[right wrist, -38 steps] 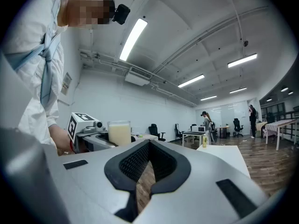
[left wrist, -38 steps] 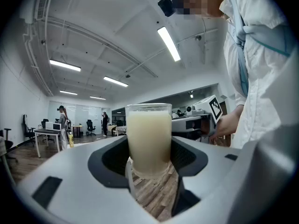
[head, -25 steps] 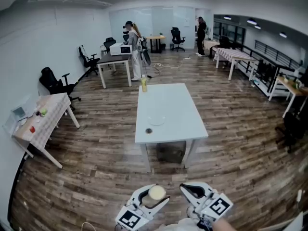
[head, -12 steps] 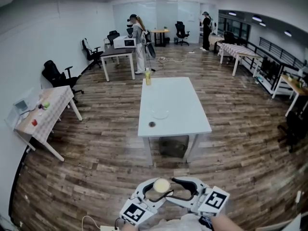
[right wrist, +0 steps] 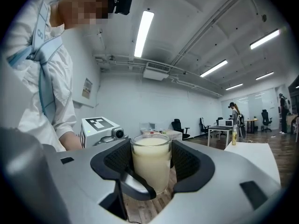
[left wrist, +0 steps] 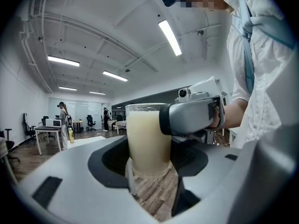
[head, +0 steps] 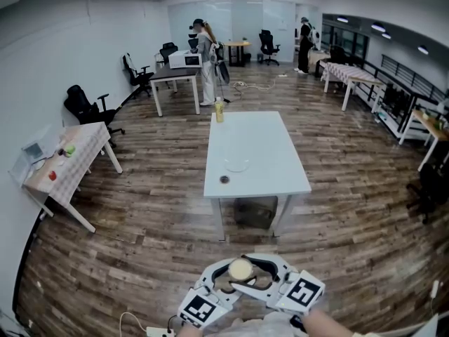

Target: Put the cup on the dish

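A clear cup (head: 240, 269) of creamy liquid hangs close to my body, low in the head view. My left gripper (head: 236, 276) is shut on the cup (left wrist: 145, 139), which stands upright between its pads. My right gripper (head: 246, 272) comes in from the right; its jaws have just been opening and now stand open round the same cup (right wrist: 151, 164), pads on either side with no visible press. A finger of the right gripper (left wrist: 189, 118) crosses in front of the cup. The clear dish (head: 236, 164) lies on the white table (head: 280, 153) far ahead.
A small dark object (head: 224, 180) lies near the dish and a yellow bottle (head: 219, 111) stands at the table's far end. Wooden floor separates me from the table. A side table (head: 66, 167) stands left; desks, office chairs and people are far behind.
My right gripper moved left up to the cup and opened; its jaws now surround the cup that the left gripper keeps holding. The left gripper stayed in place.
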